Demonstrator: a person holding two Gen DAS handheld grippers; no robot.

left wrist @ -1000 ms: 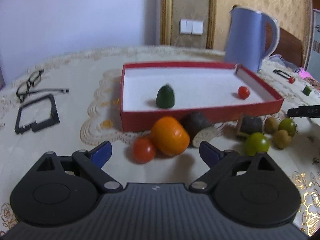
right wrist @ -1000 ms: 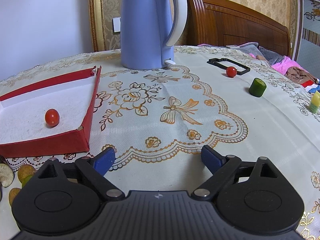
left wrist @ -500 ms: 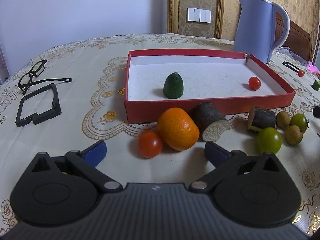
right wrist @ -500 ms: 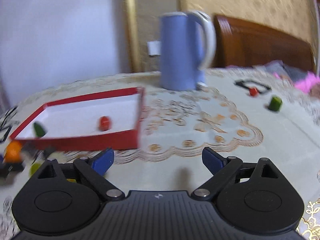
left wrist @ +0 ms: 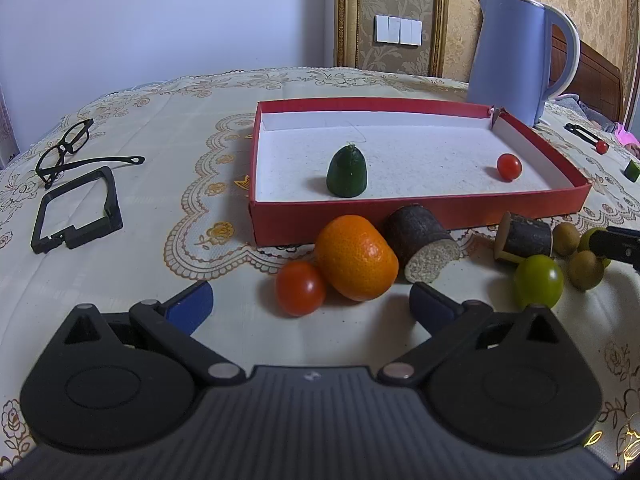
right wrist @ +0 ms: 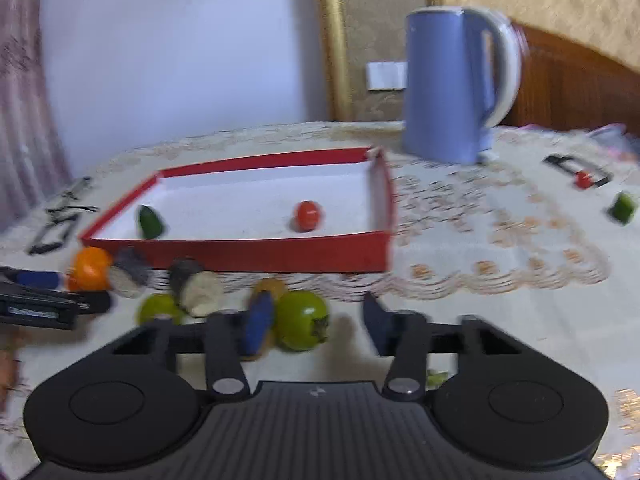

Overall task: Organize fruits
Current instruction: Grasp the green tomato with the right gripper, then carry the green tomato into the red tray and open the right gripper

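A red tray point(left wrist: 420, 216) holds a dark green fruit point(left wrist: 347, 172) and a cherry tomato point(left wrist: 509, 167). In front of it lie an orange point(left wrist: 356, 258), a red tomato point(left wrist: 300, 288), two dark cut pieces point(left wrist: 420, 248), a green tomato point(left wrist: 538, 286) and small brown kiwis point(left wrist: 586, 264). My left gripper point(left wrist: 310, 300) stands wide open just short of the red tomato and orange. My right gripper point(right wrist: 316, 322) is closing around a green tomato point(right wrist: 302, 320). The left pad is at the fruit and the right pad is still apart from it.
A blue kettle point(left wrist: 516, 56) stands behind the tray's right corner. Glasses point(left wrist: 68, 148) and a black frame point(left wrist: 76, 212) lie at the left. Far right are another black frame point(right wrist: 576, 166), a cherry tomato point(right wrist: 584, 179) and a green piece point(right wrist: 622, 208).
The right gripper swung left from the bare cloth to the fruits in front of the tray, and its jaws narrowed around a green tomato. The left gripper's jaws opened slightly wider.
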